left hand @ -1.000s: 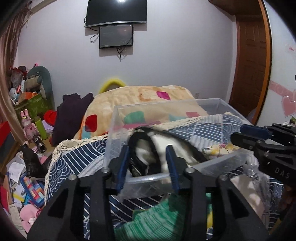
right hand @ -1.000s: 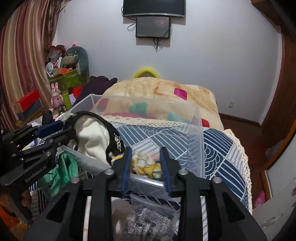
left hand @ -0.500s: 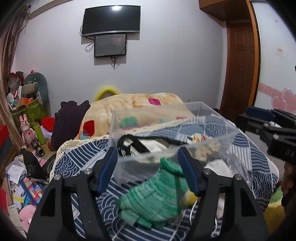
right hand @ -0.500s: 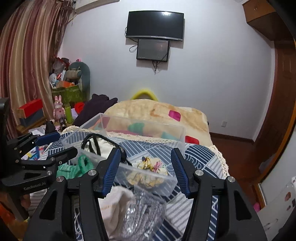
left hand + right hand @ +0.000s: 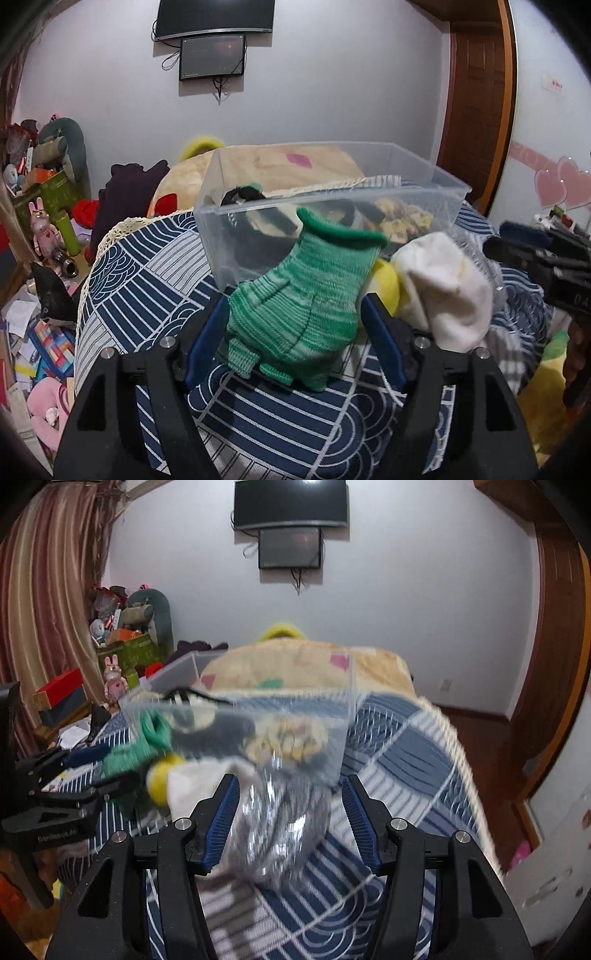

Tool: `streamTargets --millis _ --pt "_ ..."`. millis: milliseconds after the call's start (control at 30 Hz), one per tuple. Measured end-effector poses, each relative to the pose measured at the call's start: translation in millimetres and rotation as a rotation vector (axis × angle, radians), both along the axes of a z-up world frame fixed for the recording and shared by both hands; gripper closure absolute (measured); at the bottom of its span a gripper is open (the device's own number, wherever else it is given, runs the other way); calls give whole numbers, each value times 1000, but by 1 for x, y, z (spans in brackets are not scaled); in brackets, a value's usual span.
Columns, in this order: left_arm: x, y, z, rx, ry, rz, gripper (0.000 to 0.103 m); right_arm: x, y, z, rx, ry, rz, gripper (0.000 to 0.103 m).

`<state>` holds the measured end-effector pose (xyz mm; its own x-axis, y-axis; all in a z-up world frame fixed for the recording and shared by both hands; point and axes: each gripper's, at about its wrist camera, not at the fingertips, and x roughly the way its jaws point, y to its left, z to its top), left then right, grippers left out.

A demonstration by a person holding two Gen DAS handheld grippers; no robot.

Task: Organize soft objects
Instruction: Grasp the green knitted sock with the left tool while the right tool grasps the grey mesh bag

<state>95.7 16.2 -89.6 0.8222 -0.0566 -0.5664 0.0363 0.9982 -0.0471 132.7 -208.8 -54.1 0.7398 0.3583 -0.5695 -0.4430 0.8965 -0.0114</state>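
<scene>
The left gripper (image 5: pixel 291 332) is spread, its blue pads flanking a green knitted glove (image 5: pixel 299 306) on the blue patterned bedspread (image 5: pixel 147 280). The right gripper (image 5: pixel 291 819) is likewise spread around a crinkled clear bag (image 5: pixel 280 827). A clear plastic bin (image 5: pixel 406 184) stands directly ahead, a white cloth (image 5: pixel 443 284) and yellow item (image 5: pixel 388 284) beside the glove.

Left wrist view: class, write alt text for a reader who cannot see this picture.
A green knitted glove lies on a blue patterned bedspread between the spread blue pads of the left gripper. Behind it stands a clear plastic bin holding soft items, with a white cloth to its right and the right gripper at the edge.
</scene>
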Motion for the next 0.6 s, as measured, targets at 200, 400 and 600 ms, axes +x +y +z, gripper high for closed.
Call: streamTargets --millis 200,400,600 --pt "1 5 -6 -27 10 13 29 7 -2 -25 18 86 5 49" --pt "-2 19 -3 -96 -2 31 45 2 -3 -26 57 99 29 62" --pt "-6 19 2 -101 -25 37 68 -5 -7 -25 101 83 26 81"
